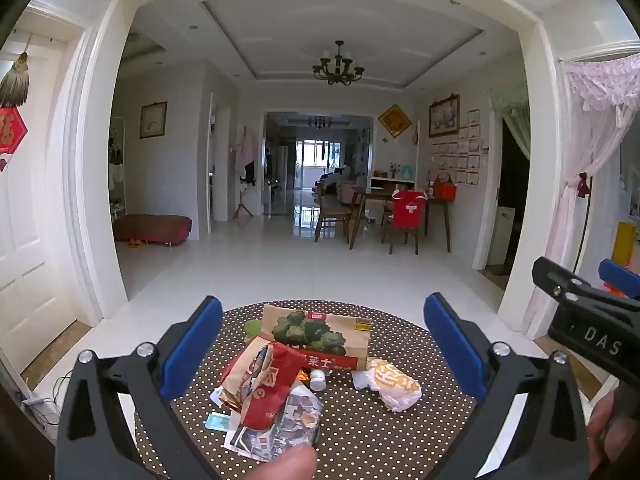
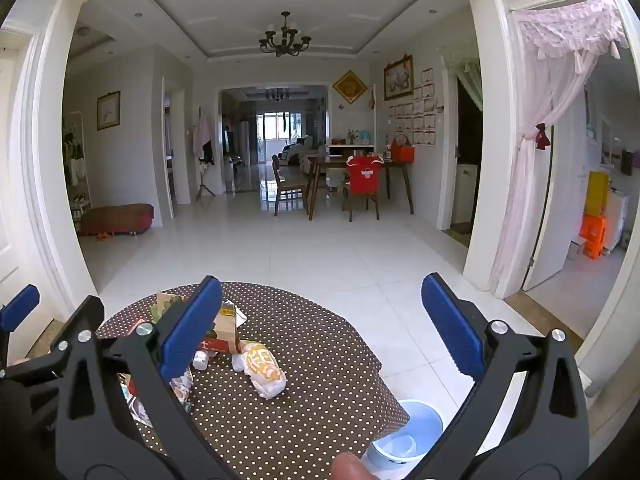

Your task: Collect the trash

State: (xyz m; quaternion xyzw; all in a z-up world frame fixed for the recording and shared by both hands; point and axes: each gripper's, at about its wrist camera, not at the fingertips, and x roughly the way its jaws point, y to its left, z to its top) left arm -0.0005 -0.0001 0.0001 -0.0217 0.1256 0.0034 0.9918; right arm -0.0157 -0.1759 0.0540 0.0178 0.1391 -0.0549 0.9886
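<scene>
A round table with a brown polka-dot cloth [image 1: 380, 432] [image 2: 320, 360] holds trash. In the left wrist view I see a brown paper bag with a green tree print [image 1: 320, 334], a crumpled red and tan wrapper [image 1: 264, 384], crumpled printed paper [image 1: 288, 424], a small white bottle [image 1: 318, 380], a white and yellow wrapper [image 1: 394, 384] and a small teal packet [image 1: 218, 422]. My left gripper [image 1: 322, 344] is open above the pile, touching nothing. My right gripper [image 2: 320, 320] is open above the table's right part, empty. The white and yellow wrapper [image 2: 264, 372] lies below it.
A pale blue bin [image 2: 404, 436] stands on the floor by the table's right edge. White tiled floor [image 2: 320, 248] stretches ahead to a dining table with chairs [image 2: 356, 184]. A white doorframe with a pink curtain [image 2: 536, 160] is at the right.
</scene>
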